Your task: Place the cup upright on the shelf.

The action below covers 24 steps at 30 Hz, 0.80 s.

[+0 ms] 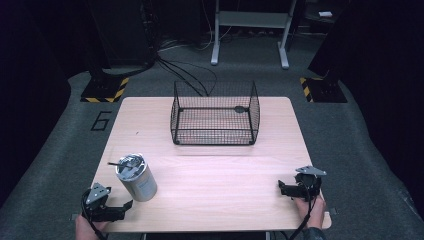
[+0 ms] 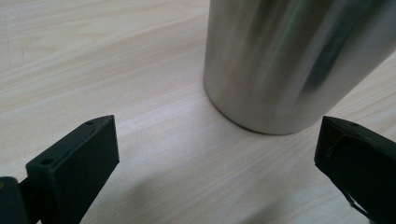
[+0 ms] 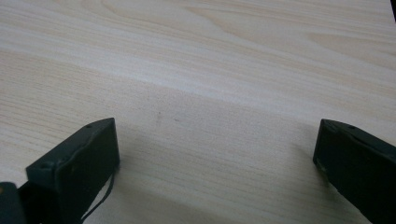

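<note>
A tall steel canister point(image 1: 137, 177) stands upright on the near left of the pale wooden desk point(image 1: 215, 175), and the left gripper point(image 1: 122, 206) sits low just beside it at the desk's near edge, its fingers point(image 2: 74, 163) spread wide with nothing between them. From where that gripper points, the canister's brushed, mirror-like wall rises just ahead and a little to one side, so it looks lined up for a sideways clasp around the round body rather than a pinch at the lid. The lid carries some metal fitting with a thin handle-like piece sticking out; I can't make out more. The right gripper point(image 1: 281, 188) rests well apart at the near right, fingers point(image 3: 77, 161) likewise parted over bare wood grain, seemingly waiting its turn. Toward the far side stands a black wire basket point(image 1: 215, 131), open-topped and square-meshed, a likely destination for the canister, whose smooth curved metal may slip in flat black pads.
</note>
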Tool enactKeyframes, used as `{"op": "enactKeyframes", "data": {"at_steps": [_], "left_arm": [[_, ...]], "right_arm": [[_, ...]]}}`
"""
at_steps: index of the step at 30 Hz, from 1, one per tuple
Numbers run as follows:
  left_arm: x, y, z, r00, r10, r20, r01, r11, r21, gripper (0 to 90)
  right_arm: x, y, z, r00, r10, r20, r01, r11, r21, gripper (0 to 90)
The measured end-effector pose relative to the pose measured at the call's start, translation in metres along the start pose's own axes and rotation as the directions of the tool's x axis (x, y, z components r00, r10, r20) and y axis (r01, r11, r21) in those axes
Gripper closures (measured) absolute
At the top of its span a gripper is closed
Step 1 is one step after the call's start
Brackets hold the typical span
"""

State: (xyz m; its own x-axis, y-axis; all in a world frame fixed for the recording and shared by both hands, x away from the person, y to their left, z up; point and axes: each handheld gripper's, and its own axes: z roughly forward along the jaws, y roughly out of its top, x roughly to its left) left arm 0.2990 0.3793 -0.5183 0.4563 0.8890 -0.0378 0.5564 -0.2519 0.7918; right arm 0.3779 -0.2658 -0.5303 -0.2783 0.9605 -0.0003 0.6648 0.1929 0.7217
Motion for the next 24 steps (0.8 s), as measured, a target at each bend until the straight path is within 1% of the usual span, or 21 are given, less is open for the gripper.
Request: {"op": "enactKeyframes", "data": {"at_steps": [1,2,3,4,6,7,8,9,12,13,15,16,17,18,21,22,24], "left_arm": [[0.0,0.001,-0.002,1.0,0.0,0.007,0.0,1.0,-0.001,0.0],[-0.002,0.002,-0.002,1.0,-0.003,0.001,0.003,0.9998,-0.02,0.0],[-0.002,0.004,-0.006,0.9998,-0.008,0.017,0.008,0.9996,-0.026,0.0],[-0.002,0.005,-0.006,0.9997,-0.015,0.021,0.016,0.9992,-0.038,0.0],[-0.002,0.006,-0.009,0.9996,-0.014,0.024,0.015,0.9993,-0.035,0.0],[-0.002,0.007,-0.009,0.9997,-0.012,0.023,0.013,0.9986,-0.05,0.0],[-0.002,0.008,-0.011,0.9993,-0.016,0.034,0.018,0.9987,-0.048,0.0],[-0.003,0.01,-0.012,0.9991,-0.022,0.035,0.024,0.9977,-0.063,0.0],[-0.004,0.014,-0.016,0.9991,-0.017,0.039,0.021,0.9967,-0.079,0.0],[-0.006,0.017,-0.018,0.9989,-0.019,0.042,0.023,0.9955,-0.092,0.0],[-0.006,0.018,-0.02,0.999,-0.014,0.042,0.018,0.9951,-0.097,0.0],[-0.007,0.02,-0.022,0.9986,-0.012,0.052,0.017,0.9956,-0.092,0.0],[-0.007,0.022,-0.023,0.9985,-0.011,0.054,0.017,0.9945,-0.103,0.0],[-0.008,0.024,-0.025,0.9982,-0.009,0.06,0.016,0.9945,-0.104,0.0],[-0.009,0.028,-0.029,0.9978,-0.018,0.064,0.027,0.9902,-0.137,0.0],[-0.009,0.03,-0.03,0.9975,-0.015,0.07,0.024,0.9906,-0.135,0.0],[-0.01,0.032,-0.032,0.9969,-0.016,0.078,0.028,0.9884,-0.15,0.0]], "right_arm": [[0.0,0.0,0.0,1.0,0.0,0.0,0.0,1.0,0.0,0.0],[0.0,0.0,0.0,1.0,0.0,0.0,0.0,1.0,0.0,0.0],[0.0,0.0,0.0,1.0,0.0,0.0,0.0,1.0,0.0,0.0],[0.0,0.0,0.0,1.0,0.0,0.0,0.0,1.0,0.0,0.0],[0.0,0.0,0.0,1.0,0.0,0.0,0.0,1.0,0.0,0.0],[0.0,0.0,0.0,1.0,0.0,0.0,0.0,1.0,0.0,0.0],[0.0,0.0,0.0,1.0,0.0,0.0,0.0,1.0,0.0,0.0],[0.0,0.0,0.0,1.0,0.0,0.0,0.0,1.0,0.0,0.0],[0.0,0.0,0.0,1.0,0.0,0.0,0.0,1.0,0.0,0.0],[0.0,0.0,0.0,1.0,0.0,0.0,0.0,1.0,0.0,0.0],[0.0,0.0,0.0,1.0,0.0,0.0,0.0,1.0,0.0,0.0],[0.0,0.0,0.0,1.0,0.0,0.001,0.0,1.0,0.0,0.0],[0.0,0.0,0.0,1.0,0.0,0.0,0.0,1.0,0.0,0.0],[0.0,0.0,0.0,1.0,-0.001,0.0,0.001,1.0,0.0,0.0],[0.0,0.0,0.0,1.0,-0.001,0.0,0.001,1.0,0.0,0.0],[0.0,0.0,0.0,1.0,-0.001,0.0,0.001,1.0,0.0,0.0],[0.0,0.0,0.0,1.0,0.0,0.0,0.0,1.0,0.0,0.0]]}}
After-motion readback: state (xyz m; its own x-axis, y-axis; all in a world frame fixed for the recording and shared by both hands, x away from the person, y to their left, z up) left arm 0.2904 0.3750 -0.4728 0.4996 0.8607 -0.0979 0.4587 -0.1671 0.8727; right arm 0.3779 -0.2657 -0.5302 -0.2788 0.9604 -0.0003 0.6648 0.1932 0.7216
